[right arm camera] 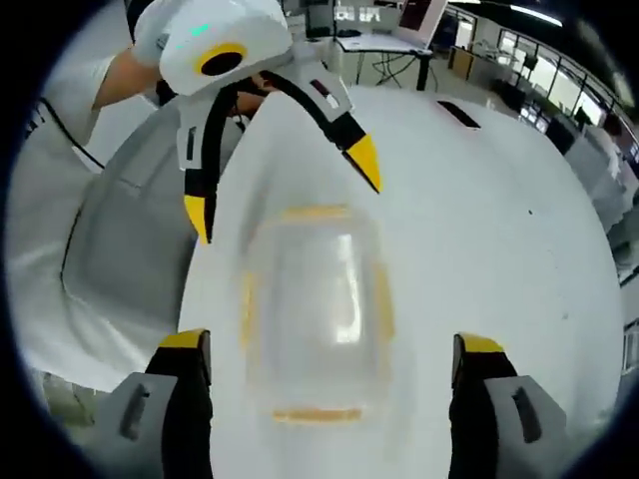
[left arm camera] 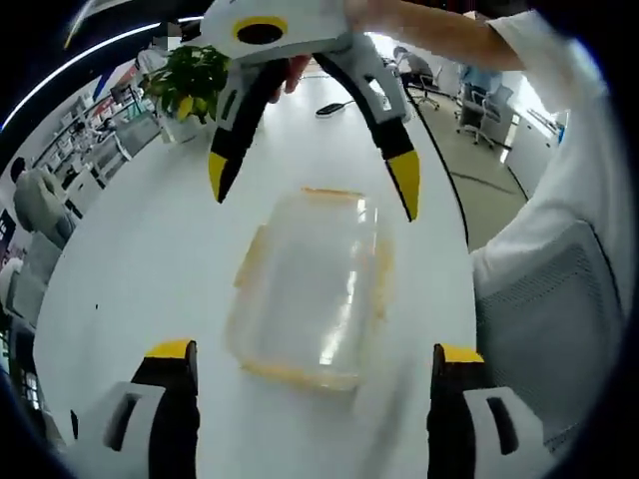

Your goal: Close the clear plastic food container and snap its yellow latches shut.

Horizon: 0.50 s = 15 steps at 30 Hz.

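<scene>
Left gripper (left arm camera: 314, 359): jaws standing wide apart, yellow-tipped, rising at the bottom of the left gripper view, gripping nothing, hovering over the table with the container lying between and just ahead of them. Right gripper (right arm camera: 330, 349): jaws likewise spread wide and holding nothing, rising at the bottom of the right gripper view on either side of the container's near end. Each gripper is also showing in the other's view, coming in from the far side of the container with black jaws and yellow tips parted: the right one at the top of the left gripper view, the left one at the top of the right gripper view; both are facing each other across the container, neither seen touching it. Clear plastic food container (left arm camera: 310, 289): lying flat on the white table (left arm camera: 130, 259), lid on top, motion-blurred in both views. Yellow latches (left arm camera: 297, 374): showing as yellow strips along the container's edges; whether they are snapped down cannot be told through the blur. Potted plant (left arm camera: 190, 85): standing on the far part of the table. Dark flat object (left arm camera: 331, 108): lying on the table beyond the container. Person's sleeve (left arm camera: 554, 60): white, at the table's edge.
</scene>
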Motion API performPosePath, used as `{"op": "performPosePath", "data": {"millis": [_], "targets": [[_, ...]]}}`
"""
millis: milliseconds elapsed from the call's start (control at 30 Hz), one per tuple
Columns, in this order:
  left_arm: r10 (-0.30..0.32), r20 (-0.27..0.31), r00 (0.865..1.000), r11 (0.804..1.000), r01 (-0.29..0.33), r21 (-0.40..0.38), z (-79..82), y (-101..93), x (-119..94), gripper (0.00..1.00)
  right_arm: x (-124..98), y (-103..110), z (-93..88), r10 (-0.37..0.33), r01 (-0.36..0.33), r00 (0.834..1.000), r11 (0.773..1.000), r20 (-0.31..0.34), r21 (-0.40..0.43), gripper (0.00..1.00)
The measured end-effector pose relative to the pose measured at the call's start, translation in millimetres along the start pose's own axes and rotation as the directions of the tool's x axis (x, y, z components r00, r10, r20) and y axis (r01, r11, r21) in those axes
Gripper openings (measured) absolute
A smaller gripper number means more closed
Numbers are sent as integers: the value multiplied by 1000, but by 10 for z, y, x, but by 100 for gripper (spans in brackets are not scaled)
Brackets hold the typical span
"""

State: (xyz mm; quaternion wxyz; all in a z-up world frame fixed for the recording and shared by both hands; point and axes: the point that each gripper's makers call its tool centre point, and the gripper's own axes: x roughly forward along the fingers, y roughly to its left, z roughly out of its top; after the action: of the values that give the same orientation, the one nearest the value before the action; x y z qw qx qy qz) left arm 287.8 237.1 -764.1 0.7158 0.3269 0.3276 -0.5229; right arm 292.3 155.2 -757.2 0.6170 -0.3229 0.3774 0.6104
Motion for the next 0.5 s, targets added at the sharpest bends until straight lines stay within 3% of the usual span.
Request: {"op": "performPosePath", "data": {"millis": [100,267,367,500], "targets": [[-6,-11,1000,1000,6,19,50,53,48,93,28,72,-142,18,-17,999,1000,-38,22,86],[-54,-32,998,997,56,51,108,33,154,90,112,89,-342,11,-10,996,1000,-93,6,84],[-75,-25,997,994,77,76,144,4,223,87,117,94,-360,9,-9,996,1000,-92,10,80],[-70,-88,994,992,79,96,37,25,287,86,126,73,-360,-2,3,997,1000,-83,13,78]]}}
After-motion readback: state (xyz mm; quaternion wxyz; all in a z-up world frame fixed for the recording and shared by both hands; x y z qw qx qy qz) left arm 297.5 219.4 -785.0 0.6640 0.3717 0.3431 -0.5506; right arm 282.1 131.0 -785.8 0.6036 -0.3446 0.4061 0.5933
